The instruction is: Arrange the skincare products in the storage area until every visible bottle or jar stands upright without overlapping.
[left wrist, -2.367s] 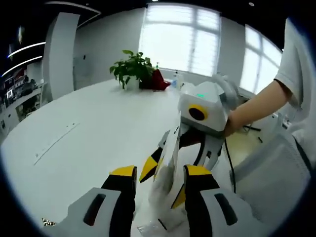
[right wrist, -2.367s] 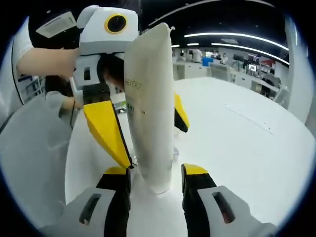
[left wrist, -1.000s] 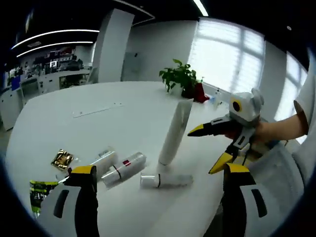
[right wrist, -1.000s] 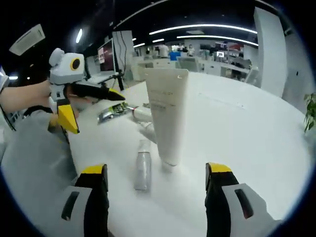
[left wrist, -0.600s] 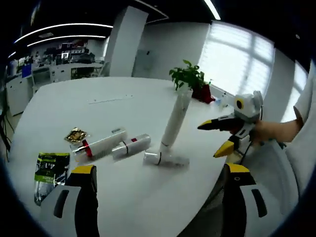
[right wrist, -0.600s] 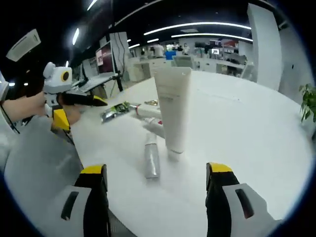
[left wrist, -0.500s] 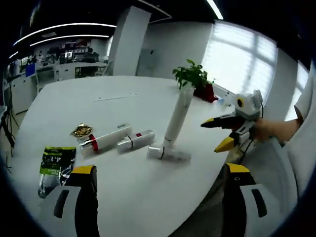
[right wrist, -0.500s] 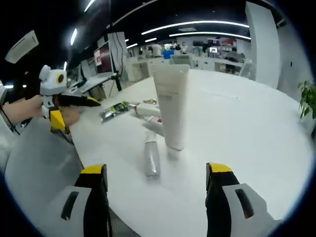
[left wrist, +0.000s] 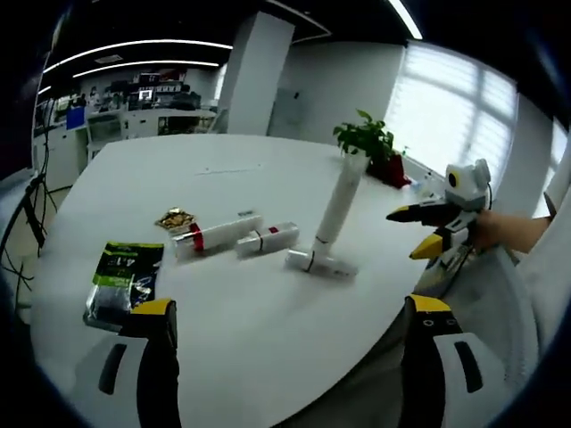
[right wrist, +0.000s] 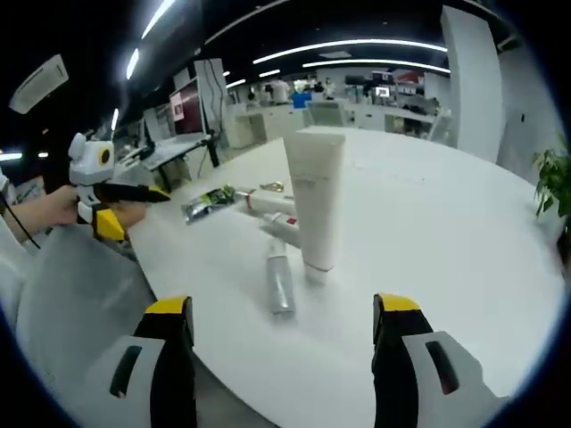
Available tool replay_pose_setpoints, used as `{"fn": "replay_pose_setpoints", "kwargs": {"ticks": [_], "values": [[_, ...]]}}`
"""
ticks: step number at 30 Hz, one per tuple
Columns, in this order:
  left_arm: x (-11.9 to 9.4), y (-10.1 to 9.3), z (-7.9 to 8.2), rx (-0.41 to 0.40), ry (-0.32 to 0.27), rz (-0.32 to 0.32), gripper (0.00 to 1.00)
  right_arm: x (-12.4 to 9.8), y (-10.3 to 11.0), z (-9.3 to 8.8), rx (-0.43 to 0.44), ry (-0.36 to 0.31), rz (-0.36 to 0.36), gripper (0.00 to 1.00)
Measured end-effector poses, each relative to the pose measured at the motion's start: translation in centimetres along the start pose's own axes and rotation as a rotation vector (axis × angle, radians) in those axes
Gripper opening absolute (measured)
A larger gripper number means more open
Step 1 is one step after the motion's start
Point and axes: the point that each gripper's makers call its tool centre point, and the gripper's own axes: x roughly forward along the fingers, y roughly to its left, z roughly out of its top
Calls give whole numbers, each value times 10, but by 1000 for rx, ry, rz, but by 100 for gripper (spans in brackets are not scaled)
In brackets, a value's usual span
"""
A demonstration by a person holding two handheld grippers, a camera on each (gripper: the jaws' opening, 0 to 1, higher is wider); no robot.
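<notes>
Tall white tube (right wrist: 314, 207) upright on cap, slim metallic bottle (right wrist: 280, 286) lying beside, both hand-held grippers wide apart, empty.

tubes: 4 (left wrist: 338, 205) | sachets: 2 (left wrist: 120, 281) | plant: 1 (left wrist: 368, 143)

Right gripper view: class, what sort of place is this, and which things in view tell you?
Probably an open-plan office or lab: rows of desks with monitors, long ceiling strip lights, and a big white round table holding skincare tubes.
</notes>
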Motion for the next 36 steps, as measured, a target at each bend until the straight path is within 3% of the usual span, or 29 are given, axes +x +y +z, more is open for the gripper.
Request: {"fn": "replay_pose_setpoints", "kwargs": {"ticks": [3,14,18,32,34,36], "values": [[-1,-3,4,30,-17,11,98,-1,-2,-3,-53,33,-28,81],[-3,3,2,56,-5,35,96,10,10,-11,-113,95,11,80],[-3,2,5,48,-21,30,96,11,9,-15,-115,108,16,79],[-1,5,-3,24,12,27,92,17,12,-26,-155,174,52,74],[-1,5,-3,22,17,27,92,18,11,-32,-141,207,62,70],[0,5,-4,16,23,27,91,20,12,-29,-105,188,83,70]]}}
